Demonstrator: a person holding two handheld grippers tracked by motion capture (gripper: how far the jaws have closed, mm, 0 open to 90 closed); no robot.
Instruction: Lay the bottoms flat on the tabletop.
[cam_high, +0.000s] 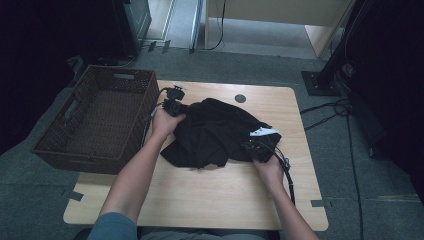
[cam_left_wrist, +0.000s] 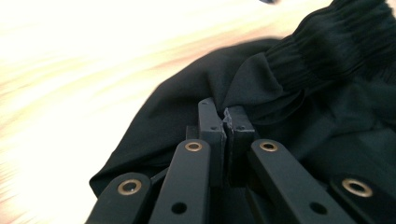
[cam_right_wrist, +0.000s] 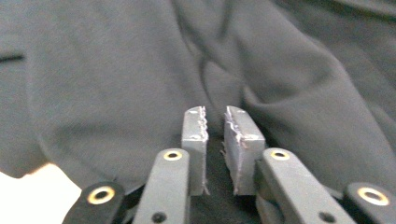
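The black garment (cam_high: 215, 132) lies crumpled on the wooden table (cam_high: 210, 200), just to the right of the brown wicker basket (cam_high: 95, 117), which stands at the table's left edge with part of it hanging off. That basket serves as the landmark here: the cloth is near it but not touching, and nothing lies inside it.

The left gripper (cam_high: 175, 106) sits at the garment's edge nearest the basket. In the left gripper view its jaws are pressed together with a fold of dark fabric pinched at their tips, right beside a ribbed, gathered band (cam_left_wrist: 327, 46) (probably a waistband or cuff, though I cannot tell which). Holding there makes sense: a stitched edge gives a firmer hold than loose cloth.

The right gripper (cam_high: 257, 145) rests on the far side of the garment from the basket, beside a small white label (cam_high: 264, 132). Its jaws stand nearly closed with a narrow gap between them, and fabric bunches in that gap; whether the pads truly press on it I cannot tell, so the hold looks loose at best.

With one gripper at each end of the heap, the cloth seems set up to be lifted and spread, or carried over toward the basket. My judgement is that the right-hand grip should tighten before any lift, or that end will slip and drag across the table.
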